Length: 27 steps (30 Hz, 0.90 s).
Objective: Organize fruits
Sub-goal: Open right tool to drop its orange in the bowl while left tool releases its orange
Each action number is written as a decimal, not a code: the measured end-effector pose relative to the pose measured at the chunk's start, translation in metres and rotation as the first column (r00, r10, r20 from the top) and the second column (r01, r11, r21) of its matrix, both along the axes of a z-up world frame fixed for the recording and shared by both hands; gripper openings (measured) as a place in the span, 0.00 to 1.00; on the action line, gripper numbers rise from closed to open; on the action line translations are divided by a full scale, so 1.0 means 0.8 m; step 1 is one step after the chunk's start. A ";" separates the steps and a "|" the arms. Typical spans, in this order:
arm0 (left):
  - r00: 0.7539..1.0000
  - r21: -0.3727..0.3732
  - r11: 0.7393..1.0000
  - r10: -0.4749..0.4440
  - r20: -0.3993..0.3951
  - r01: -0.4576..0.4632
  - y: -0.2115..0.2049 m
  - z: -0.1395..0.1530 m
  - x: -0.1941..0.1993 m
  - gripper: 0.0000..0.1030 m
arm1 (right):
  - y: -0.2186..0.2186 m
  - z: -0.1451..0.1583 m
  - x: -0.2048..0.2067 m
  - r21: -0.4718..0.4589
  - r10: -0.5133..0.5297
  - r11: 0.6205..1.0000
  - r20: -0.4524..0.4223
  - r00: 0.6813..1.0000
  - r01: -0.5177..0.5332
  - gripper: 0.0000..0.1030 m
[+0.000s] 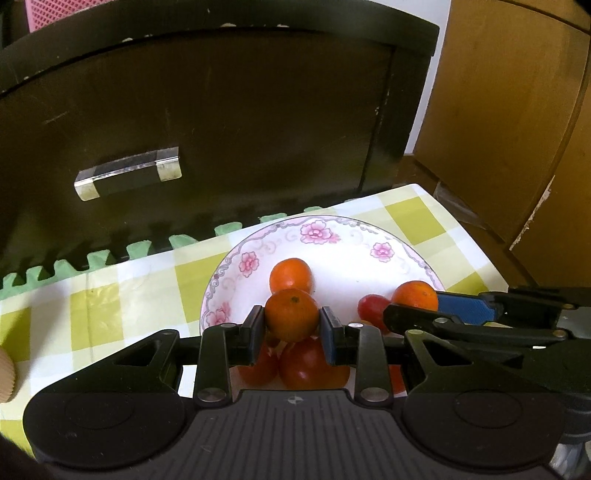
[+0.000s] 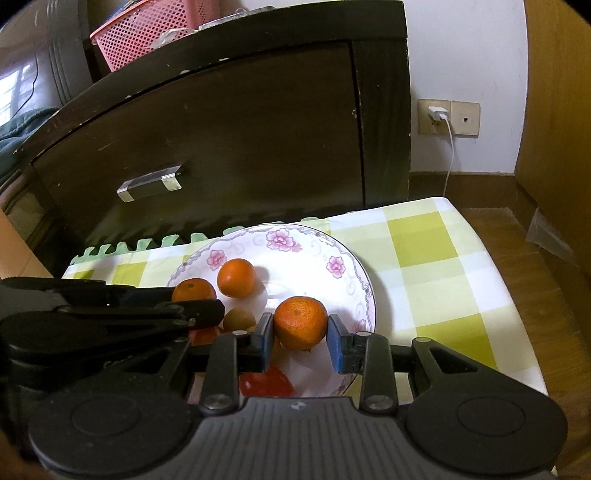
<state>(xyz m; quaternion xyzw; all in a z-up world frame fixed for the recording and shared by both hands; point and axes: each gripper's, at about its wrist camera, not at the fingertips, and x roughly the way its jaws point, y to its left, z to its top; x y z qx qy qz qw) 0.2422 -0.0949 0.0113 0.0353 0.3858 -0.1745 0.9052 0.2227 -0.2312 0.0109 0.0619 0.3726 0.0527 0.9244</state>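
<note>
A white plate with pink flowers sits on a green-checked tablecloth. My left gripper is shut on a small orange just above the plate's near side. My right gripper is shut on another orange over the plate's right part. A third orange lies loose on the plate. Red tomatoes lie under the grippers, partly hidden. A brownish fruit lies between the two grippers.
A dark cabinet with a metal drawer handle stands right behind the table. The checked cloth ends in an edge at the right, beside wooden furniture. A pink basket sits on the cabinet. A ribbed tan object lies at the left.
</note>
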 end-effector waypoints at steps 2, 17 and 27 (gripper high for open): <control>1.000 -0.001 1.000 0.002 -0.003 -0.002 0.000 -0.002 0.002 0.37 | 0.000 0.000 0.000 0.002 -0.001 1.000 0.001 1.000 0.001 0.30; 1.000 0.001 1.000 0.021 0.014 -0.021 0.007 0.002 0.001 0.45 | -0.001 0.005 -0.001 0.012 -0.002 1.000 0.010 1.000 0.002 0.32; 0.999 -0.016 0.999 0.031 0.027 -0.031 0.017 0.011 -0.009 0.55 | 0.000 0.015 -0.010 0.012 -0.012 1.000 0.019 1.000 0.011 0.35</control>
